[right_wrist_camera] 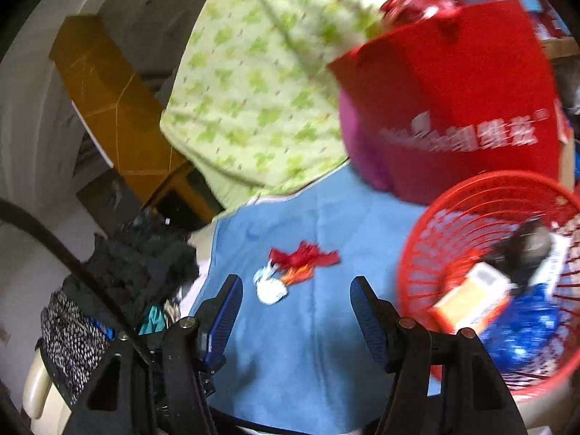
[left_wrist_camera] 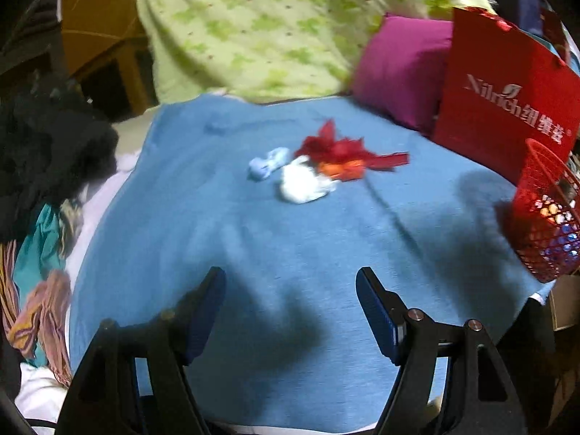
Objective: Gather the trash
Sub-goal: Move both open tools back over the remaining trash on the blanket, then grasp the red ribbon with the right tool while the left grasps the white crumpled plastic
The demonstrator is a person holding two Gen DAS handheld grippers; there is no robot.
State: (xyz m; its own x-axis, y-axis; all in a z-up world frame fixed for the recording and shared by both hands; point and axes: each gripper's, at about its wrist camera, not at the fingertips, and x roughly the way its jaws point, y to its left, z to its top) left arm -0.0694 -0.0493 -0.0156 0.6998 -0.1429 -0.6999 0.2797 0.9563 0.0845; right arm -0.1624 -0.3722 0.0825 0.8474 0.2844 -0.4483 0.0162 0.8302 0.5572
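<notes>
Trash lies in a small heap on the blue cloth [left_wrist_camera: 253,239]: a torn red wrapper [left_wrist_camera: 340,148], an orange scrap [left_wrist_camera: 344,170], a white crumpled tissue [left_wrist_camera: 302,183] and a pale blue crumpled piece [left_wrist_camera: 266,165]. The heap also shows in the right wrist view, with the red wrapper [right_wrist_camera: 304,255] and the white tissue [right_wrist_camera: 270,290]. A red mesh basket [right_wrist_camera: 420,253] at the right holds a small box [right_wrist_camera: 471,301] and other wrappers. My left gripper [left_wrist_camera: 290,286] is open and empty, well short of the heap. My right gripper [right_wrist_camera: 295,293] is open and empty beside the basket.
A red paper bag [left_wrist_camera: 507,87] and a magenta pillow [left_wrist_camera: 398,69] stand behind the basket [left_wrist_camera: 543,217]. A green patterned quilt [left_wrist_camera: 253,29] lies at the back. Dark clothes [left_wrist_camera: 47,152] are piled at the left edge. A yellow-brown cabinet [right_wrist_camera: 116,108] stands beyond.
</notes>
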